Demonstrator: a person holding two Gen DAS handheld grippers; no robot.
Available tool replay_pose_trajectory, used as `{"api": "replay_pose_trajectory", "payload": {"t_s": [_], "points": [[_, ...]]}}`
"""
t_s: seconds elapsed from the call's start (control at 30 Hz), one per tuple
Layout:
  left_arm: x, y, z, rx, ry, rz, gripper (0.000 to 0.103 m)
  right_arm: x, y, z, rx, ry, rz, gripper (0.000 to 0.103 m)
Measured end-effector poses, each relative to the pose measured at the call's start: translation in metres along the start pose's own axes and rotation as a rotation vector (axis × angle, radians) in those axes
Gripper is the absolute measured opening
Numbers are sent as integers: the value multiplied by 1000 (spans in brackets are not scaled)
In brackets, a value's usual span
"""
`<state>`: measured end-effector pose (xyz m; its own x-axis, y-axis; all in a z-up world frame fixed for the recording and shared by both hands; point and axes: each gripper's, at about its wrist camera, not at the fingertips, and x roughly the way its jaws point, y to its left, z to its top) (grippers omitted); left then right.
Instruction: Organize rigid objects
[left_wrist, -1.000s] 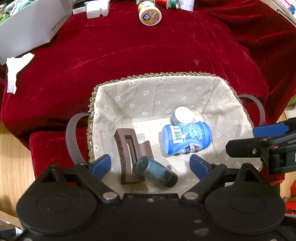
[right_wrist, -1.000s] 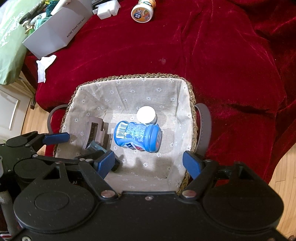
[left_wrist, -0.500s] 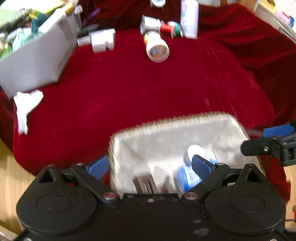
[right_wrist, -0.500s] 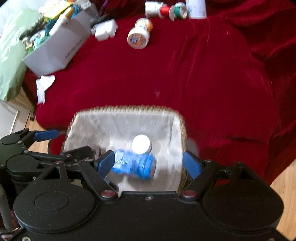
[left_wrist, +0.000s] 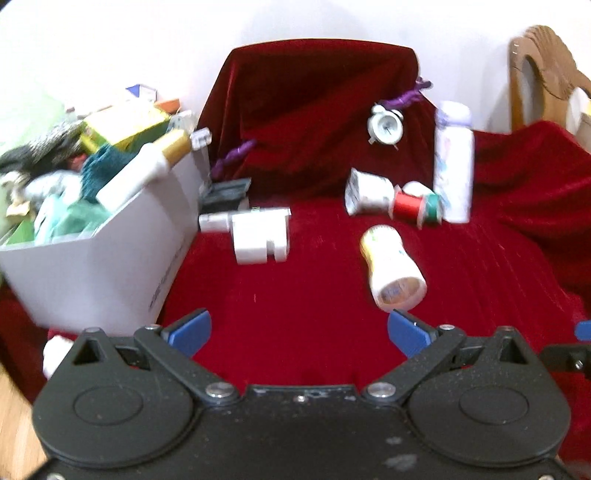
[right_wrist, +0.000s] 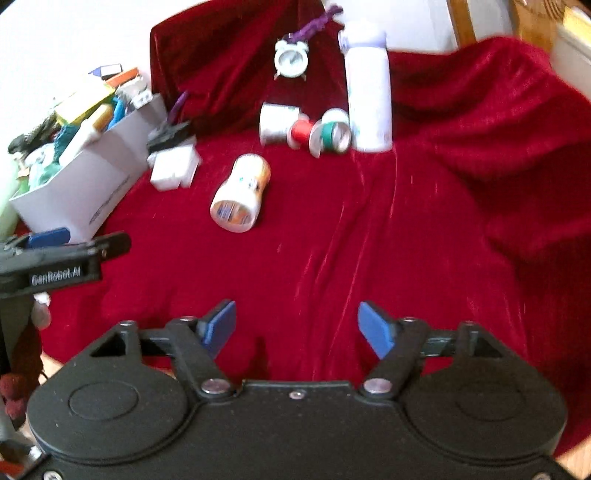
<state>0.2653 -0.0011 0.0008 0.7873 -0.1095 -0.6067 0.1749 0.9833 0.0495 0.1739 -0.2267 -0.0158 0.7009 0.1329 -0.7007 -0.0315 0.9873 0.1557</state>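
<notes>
- Your left gripper (left_wrist: 299, 332) has nothing between its jaws, which are opening wide over bare red velvet cloth (left_wrist: 303, 295).
- Your right gripper (right_wrist: 297, 326) is empty too, its jaws apart but closing.
- The nearest rigid object, an orange-and-white bottle (left_wrist: 391, 271), lies on its side just ahead of your left gripper's right finger.
- The grey cardboard box (left_wrist: 99, 266) crowds your left edge; a white foam block (left_wrist: 260, 236) sits beside it.
- A white canister (right_wrist: 369, 88), tape rolls (right_wrist: 328, 134) and alarm clock (right_wrist: 291, 59) line the back.
</notes>
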Motion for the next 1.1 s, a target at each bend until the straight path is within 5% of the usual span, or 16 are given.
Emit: {"api": "replay_pose_trajectory", "payload": {"t_s": [0.43, 0.7, 1.1], "points": [[89, -1, 58, -1, -130, 53, 102, 64, -8, 55, -53, -130, -36, 62], [149, 12, 79, -35, -23, 102, 102, 94, -6, 97, -62, -201, -41, 62], [188, 15, 67, -8, 14, 114, 101, 165, 11, 176, -66, -221, -37, 65]]}}
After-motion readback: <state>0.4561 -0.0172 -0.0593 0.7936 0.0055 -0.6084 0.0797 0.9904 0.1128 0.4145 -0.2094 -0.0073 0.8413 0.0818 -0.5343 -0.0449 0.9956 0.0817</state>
